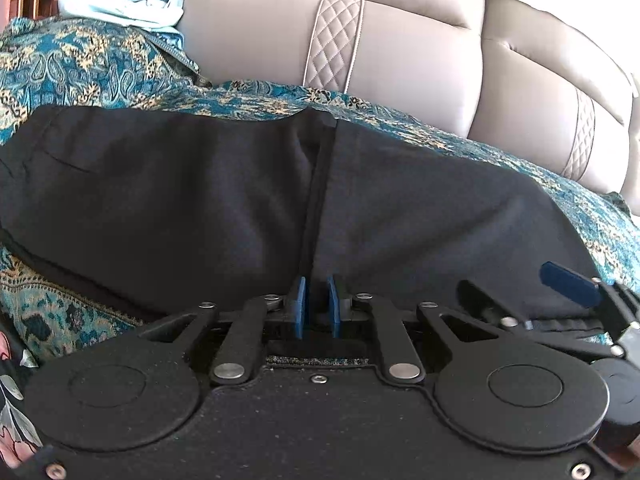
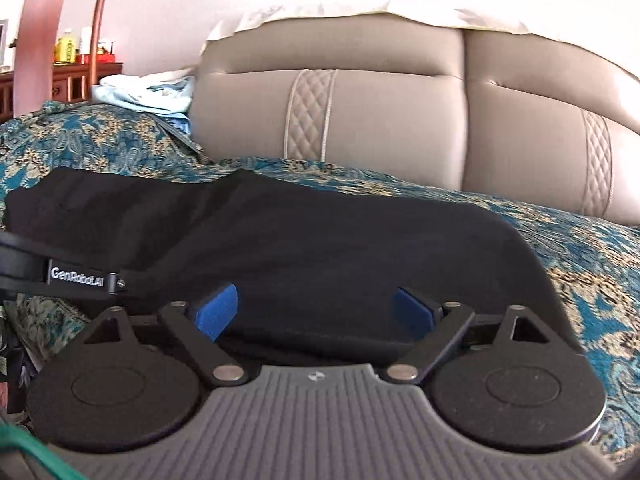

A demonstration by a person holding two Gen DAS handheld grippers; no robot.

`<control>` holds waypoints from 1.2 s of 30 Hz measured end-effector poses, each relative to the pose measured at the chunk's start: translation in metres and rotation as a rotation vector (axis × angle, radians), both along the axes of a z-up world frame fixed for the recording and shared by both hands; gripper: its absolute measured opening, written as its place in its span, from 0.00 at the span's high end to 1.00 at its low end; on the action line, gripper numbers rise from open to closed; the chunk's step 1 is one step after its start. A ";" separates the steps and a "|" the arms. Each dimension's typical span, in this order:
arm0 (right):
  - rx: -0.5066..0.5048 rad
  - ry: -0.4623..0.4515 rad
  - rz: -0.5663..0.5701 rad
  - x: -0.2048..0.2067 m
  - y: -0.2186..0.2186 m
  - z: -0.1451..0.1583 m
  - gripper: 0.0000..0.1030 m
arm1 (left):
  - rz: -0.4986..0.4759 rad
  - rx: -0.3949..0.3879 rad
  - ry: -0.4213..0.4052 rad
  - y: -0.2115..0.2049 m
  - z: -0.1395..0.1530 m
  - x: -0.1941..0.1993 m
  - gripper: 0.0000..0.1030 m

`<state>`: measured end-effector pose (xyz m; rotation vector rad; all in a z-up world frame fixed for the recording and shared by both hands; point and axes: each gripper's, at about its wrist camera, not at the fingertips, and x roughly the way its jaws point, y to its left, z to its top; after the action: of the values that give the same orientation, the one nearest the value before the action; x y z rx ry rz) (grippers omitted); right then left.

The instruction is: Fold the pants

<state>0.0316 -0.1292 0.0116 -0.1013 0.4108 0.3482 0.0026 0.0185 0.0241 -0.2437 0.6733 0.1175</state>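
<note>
Black pants lie flat across a teal patterned bedspread, with a seam running down their middle. My left gripper is at the near edge of the pants, its blue pads nearly together, pinching the dark cloth at the seam. The right gripper also shows at the right edge of the left wrist view. In the right wrist view the pants fill the middle. My right gripper is open, its blue pads wide apart over the near edge of the pants, with cloth lying between them.
A beige padded headboard stands behind the bed. Light blue cloth lies at the back left. A wooden chair frame and a cabinet with bottles stand at far left.
</note>
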 end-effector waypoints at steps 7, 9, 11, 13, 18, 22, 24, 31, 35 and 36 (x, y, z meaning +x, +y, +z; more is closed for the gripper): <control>-0.032 -0.074 0.012 -0.002 0.023 0.002 0.01 | 0.076 -0.065 0.017 0.029 0.009 -0.011 0.60; -0.029 -0.080 0.029 0.000 0.030 0.002 0.01 | 0.107 -0.033 0.001 0.036 0.014 -0.017 0.55; -0.025 -0.080 0.049 0.001 0.035 0.002 0.00 | 0.143 -0.013 -0.021 0.047 0.019 -0.023 0.52; -0.026 -0.083 0.065 0.002 0.042 0.002 0.00 | 0.186 -0.004 -0.032 0.060 0.022 -0.026 0.49; -0.023 -0.081 0.094 0.004 0.055 0.002 0.00 | 0.292 0.001 -0.022 0.100 0.026 -0.031 0.44; -0.023 -0.045 0.109 0.008 0.059 -0.002 0.00 | 0.368 -0.046 -0.027 0.138 0.024 -0.035 0.44; -0.030 -0.031 0.115 0.009 0.061 -0.005 0.00 | 0.408 -0.052 -0.024 0.154 0.022 -0.036 0.44; -0.034 -0.015 0.121 0.009 0.068 -0.012 0.00 | 0.504 -0.015 -0.024 0.195 0.015 -0.032 0.34; -0.015 0.002 0.102 0.012 0.066 -0.013 0.00 | 0.531 -0.013 -0.033 0.211 0.007 -0.030 0.29; -0.013 0.007 0.097 0.013 0.066 -0.014 0.00 | 0.535 -0.015 -0.032 0.213 0.006 -0.029 0.29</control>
<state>0.0448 -0.0634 -0.0025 -0.1330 0.4162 0.4420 -0.0262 0.2318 0.0298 -0.4354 0.5643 0.6192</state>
